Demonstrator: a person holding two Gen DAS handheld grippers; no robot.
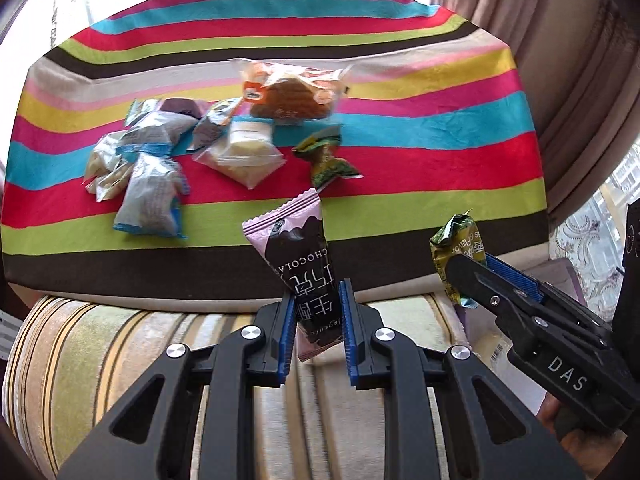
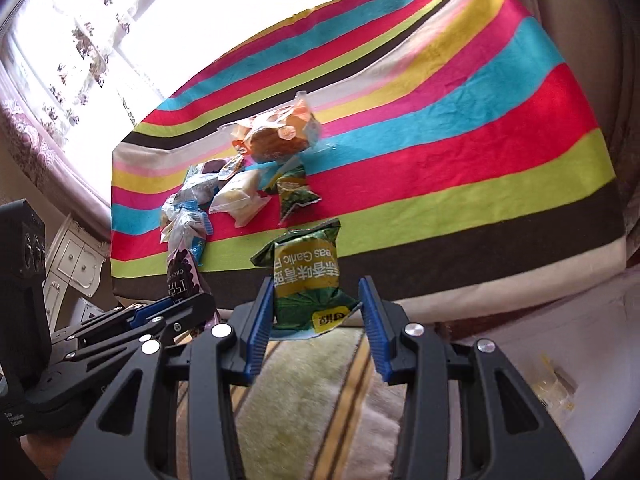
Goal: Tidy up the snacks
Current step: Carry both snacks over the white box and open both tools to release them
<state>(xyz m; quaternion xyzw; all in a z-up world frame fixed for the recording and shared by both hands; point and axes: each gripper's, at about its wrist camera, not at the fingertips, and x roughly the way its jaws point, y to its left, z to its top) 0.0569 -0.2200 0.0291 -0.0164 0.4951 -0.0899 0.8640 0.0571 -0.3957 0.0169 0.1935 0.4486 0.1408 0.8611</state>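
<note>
My left gripper [image 1: 318,296] is shut on a pink and black chocolate packet [image 1: 296,248], held upright off the striped cloth [image 1: 400,208]. The right gripper [image 1: 470,266] comes in from the right, shut on a green garlic-peas packet [image 1: 456,246]. In the right wrist view that green packet [image 2: 306,276] hangs between the blue pads of the right gripper [image 2: 316,286], and the left gripper [image 2: 176,308] with the chocolate packet [image 2: 182,276] is at lower left. On the cloth lie an orange bread packet [image 1: 288,92], a second green packet [image 1: 328,156], a white cake packet [image 1: 244,152] and several silver-blue packets [image 1: 152,196].
A padded, gold-striped sofa edge [image 1: 120,360] runs below both grippers. Curtains [image 1: 520,20] hang at the right and a bright window lies behind the cloth. A white cabinet [image 2: 76,264] stands at the far left. A hand [image 1: 560,416] grips the right tool.
</note>
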